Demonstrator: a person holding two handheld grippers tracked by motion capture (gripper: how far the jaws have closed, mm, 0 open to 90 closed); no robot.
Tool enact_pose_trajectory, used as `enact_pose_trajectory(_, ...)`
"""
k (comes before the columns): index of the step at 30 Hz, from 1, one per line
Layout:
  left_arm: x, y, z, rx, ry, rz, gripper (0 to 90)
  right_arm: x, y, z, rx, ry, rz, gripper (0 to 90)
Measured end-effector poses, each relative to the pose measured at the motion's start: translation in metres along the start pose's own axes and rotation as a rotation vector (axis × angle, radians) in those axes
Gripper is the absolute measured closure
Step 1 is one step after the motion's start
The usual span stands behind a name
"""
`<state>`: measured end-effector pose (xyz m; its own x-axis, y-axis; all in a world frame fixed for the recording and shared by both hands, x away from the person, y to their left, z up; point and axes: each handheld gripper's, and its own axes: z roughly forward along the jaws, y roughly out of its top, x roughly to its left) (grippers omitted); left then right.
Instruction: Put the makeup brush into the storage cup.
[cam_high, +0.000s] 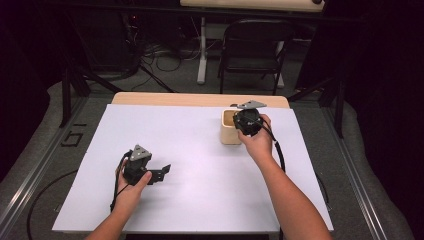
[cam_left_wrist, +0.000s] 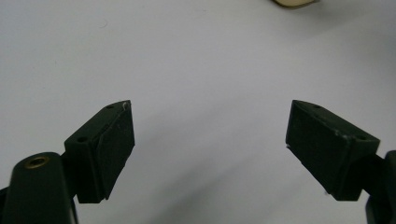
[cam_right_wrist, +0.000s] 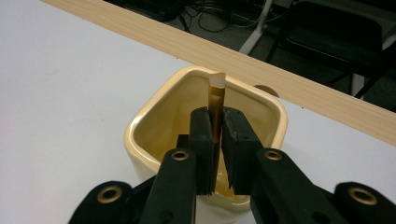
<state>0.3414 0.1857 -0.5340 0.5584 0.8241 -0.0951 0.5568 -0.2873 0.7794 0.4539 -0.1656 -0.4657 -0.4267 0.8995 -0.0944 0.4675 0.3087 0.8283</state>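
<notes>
Right tool is clamped on a thin amber strip with a pale tip, held upright over the mouth of the cream square cup; the strip's lower end drops between the pads into the cup, and I can't tell whether it touches the bottom. Grip looks narrow: the pads catch only the strip's edge-on face, so my guess is a small twist of the wrist could let it pivot or slide out. If the pads part while it stands this upright, it may lean onto the rim and tip out onto the worktop instead of settling inside. The cup sits near the worktop's far edge, close to the bare wood band; a push from the tool body could shove it that way. Left tool is wide open with nothing between the pads, hovering over the bare white worktop well apart from the cup, so it can't steady the cup if it skids. Views: the right gripper view gives the strip, the clamp and the cup interior; the high view has the right tool and hand covering the cup, strip hidden, but it gives the layout, with the left tool low at the near left. The left gripper view catches just a sliver of cup at its top edge.
</notes>
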Motion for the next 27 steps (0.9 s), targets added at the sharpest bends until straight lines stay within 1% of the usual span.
enact_pose_trajectory(3, 0.0, 0.0, 0.0, -0.001, 0.0, -0.001, 15.8, 0.0004, 0.0, 0.0003, -0.004, -0.001, -0.001, 82.8)
enact_pose_trajectory(6, 0.0, -0.0001, 0.0, -0.001, 0.0, -0.002, 15.8, 0.0005, 0.0002, -0.0003, -0.008, 0.0, -0.003, 80.8)
enact_pose_trajectory(8, 0.0, -0.0001, 0.0, 0.0, -0.001, -0.002, 15.8, 0.0004, 0.0003, -0.0008, -0.016, 0.012, 0.007, 76.1)
enact_pose_trajectory(10, -0.0001, 0.0, 0.0, -0.001, 0.0, -0.001, 15.8, 0.0005, 0.0009, -0.0013, -0.022, 0.003, -0.001, 68.3)
enact_pose_trajectory(12, -0.0001, 0.0, -0.0001, -0.001, 0.0, -0.001, 15.8, 0.0004, 0.0016, -0.002, -0.035, 0.018, 0.015, 59.4)
enact_pose_trajectory(14, 0.0, 0.0, -0.0001, -0.001, 0.0, -0.002, 15.8, 0.0008, 0.0023, -0.0026, -0.043, 0.004, 0.0, 51.9)
enact_pose_trajectory(18, -0.0001, 0.0, 0.0, 0.001, 0.0, 0.0, 15.8, 0.0006, 0.0029, -0.0038, -0.045, -0.001, -0.02, 45.0)
enact_pose_trajectory(20, -0.0002, 0.0, 0.0001, 0.001, 0.0, 0.001, 15.8, 0.0001, 0.0029, -0.0041, -0.041, -0.005, -0.026, 42.6)
enact_pose_trajectory(24, 0.0001, -0.0001, 0.0001, -0.003, 0.001, -0.001, 15.8, -0.0001, 0.003, -0.005, -0.04, 0.001, -0.02, 39.2)
enact_pose_trajectory(27, 0.0, -0.0002, 0.0002, -0.002, 0.0, -0.003, 15.8, 0.0004, 0.0033, -0.0061, -0.036, 0.004, -0.025, 38.9)
